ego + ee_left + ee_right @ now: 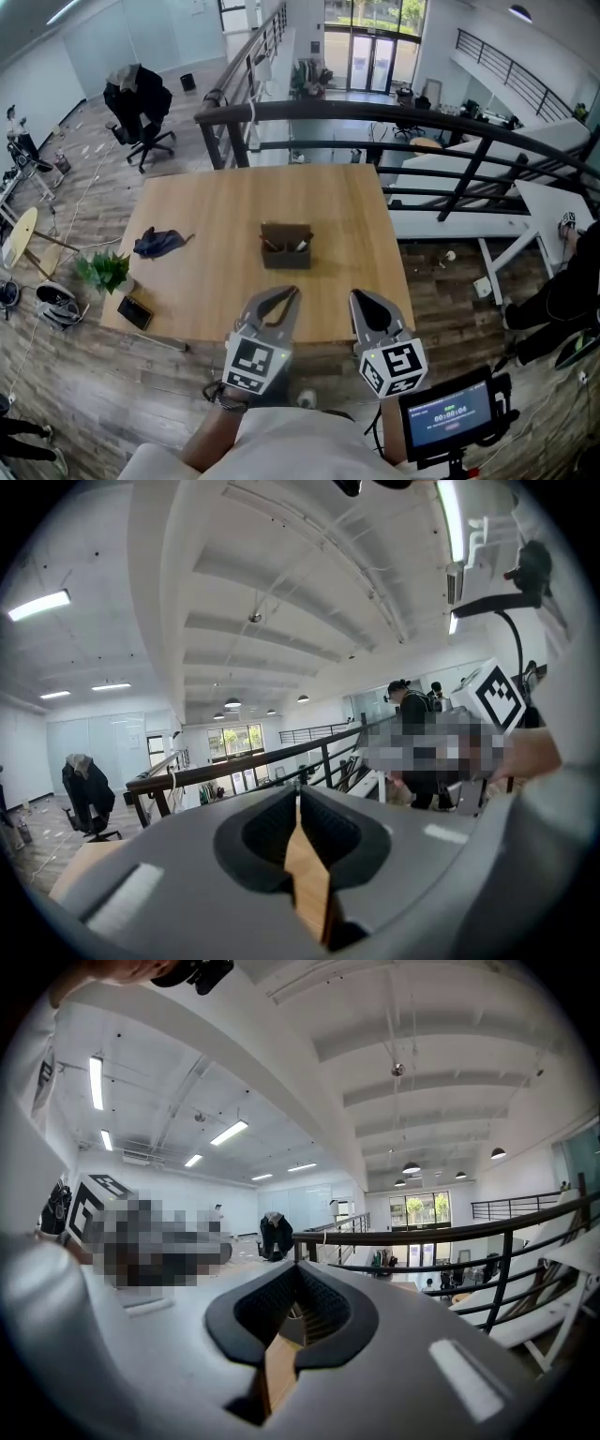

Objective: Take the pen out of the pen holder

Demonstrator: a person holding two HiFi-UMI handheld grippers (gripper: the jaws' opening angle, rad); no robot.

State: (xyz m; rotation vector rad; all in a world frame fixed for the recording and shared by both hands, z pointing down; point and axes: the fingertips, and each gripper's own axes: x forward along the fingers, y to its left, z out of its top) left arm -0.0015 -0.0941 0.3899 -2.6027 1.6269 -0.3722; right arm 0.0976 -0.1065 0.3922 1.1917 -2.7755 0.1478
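A brown pen holder (286,247) stands near the middle of the wooden table (216,206), with pens (271,245) sticking up inside it. Both grippers hover over the table's near edge, short of the holder. My left gripper (292,293) is shut with nothing in it; in the left gripper view its jaws (298,797) meet at the tips and only table wood shows through the gap. My right gripper (356,296) is also shut and empty. In the right gripper view the jaws (298,1272) meet, and a brown shape that may be the holder (292,1327) shows through the gap behind them.
A dark blue cloth (159,242) lies on the table's left part, with a small plant (105,270) and a black flat object (135,312) at the left corner. A black railing (394,117) runs behind the table. A small screen (450,412) sits at my lower right.
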